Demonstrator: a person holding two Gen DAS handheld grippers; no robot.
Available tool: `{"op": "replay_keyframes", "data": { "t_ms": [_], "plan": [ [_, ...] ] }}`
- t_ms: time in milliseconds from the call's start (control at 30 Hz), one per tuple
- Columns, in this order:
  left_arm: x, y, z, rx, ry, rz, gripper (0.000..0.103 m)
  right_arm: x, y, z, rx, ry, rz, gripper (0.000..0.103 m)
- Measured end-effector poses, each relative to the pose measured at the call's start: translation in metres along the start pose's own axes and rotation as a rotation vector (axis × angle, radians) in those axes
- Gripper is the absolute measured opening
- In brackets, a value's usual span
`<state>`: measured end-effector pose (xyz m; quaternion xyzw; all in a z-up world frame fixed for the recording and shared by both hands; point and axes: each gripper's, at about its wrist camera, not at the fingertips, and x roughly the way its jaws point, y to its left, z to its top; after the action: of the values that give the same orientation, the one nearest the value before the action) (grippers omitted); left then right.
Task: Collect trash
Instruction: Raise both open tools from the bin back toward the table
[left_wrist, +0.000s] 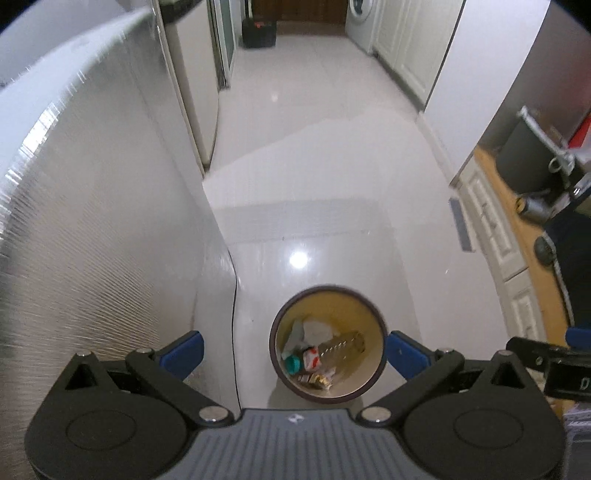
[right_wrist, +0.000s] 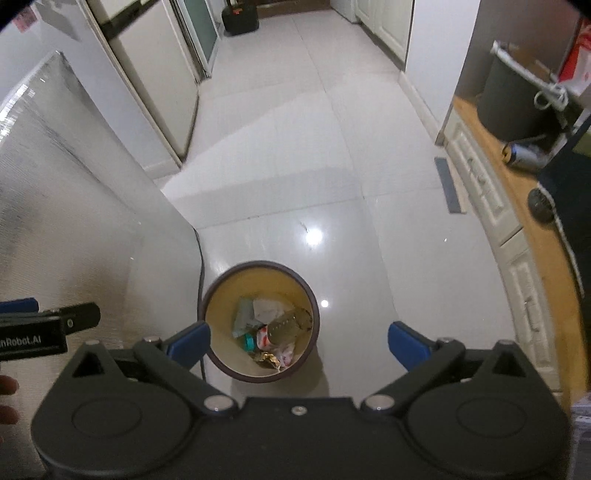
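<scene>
My left gripper (left_wrist: 293, 353) stands wide with nothing between its blue pads, and my right gripper (right_wrist: 298, 343) is spread just as wide and empty. Both point steeply down at the round trash bin (left_wrist: 373, 354) on the glossy tiled floor (left_wrist: 325, 177). In the left wrist view the bin sits between the fingertips, well below them, nearer the right pad. In the right wrist view the bin (right_wrist: 221, 317) lies toward the left pad. Inside it lie a clear plastic bottle (left_wrist: 341, 345), crumpled white paper (left_wrist: 314, 329), a teal cap (left_wrist: 294, 363) and shiny wrappers (left_wrist: 319, 380). A silver appliance (left_wrist: 92, 221) stands just left of the bin.
</scene>
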<state>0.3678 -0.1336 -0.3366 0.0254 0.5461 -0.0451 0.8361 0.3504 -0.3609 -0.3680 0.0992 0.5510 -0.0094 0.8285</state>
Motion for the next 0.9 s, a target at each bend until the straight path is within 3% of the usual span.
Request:
{"op": "replay_keyframes", "data": {
  "t_ms": [400,900],
  "plan": [
    [-0.128,0.016,0.022,-0.047,-0.150,-0.009,0.103,-0.137,0.028,0.034,-0.073,-0.174,-0.017,0.103],
    [-0.228,0.060,0.034,-0.124,-0.323,0.083,0.103,-0.234,0.078,0.055,-0.188,-0.345,0.062,0.103]
  ]
}}
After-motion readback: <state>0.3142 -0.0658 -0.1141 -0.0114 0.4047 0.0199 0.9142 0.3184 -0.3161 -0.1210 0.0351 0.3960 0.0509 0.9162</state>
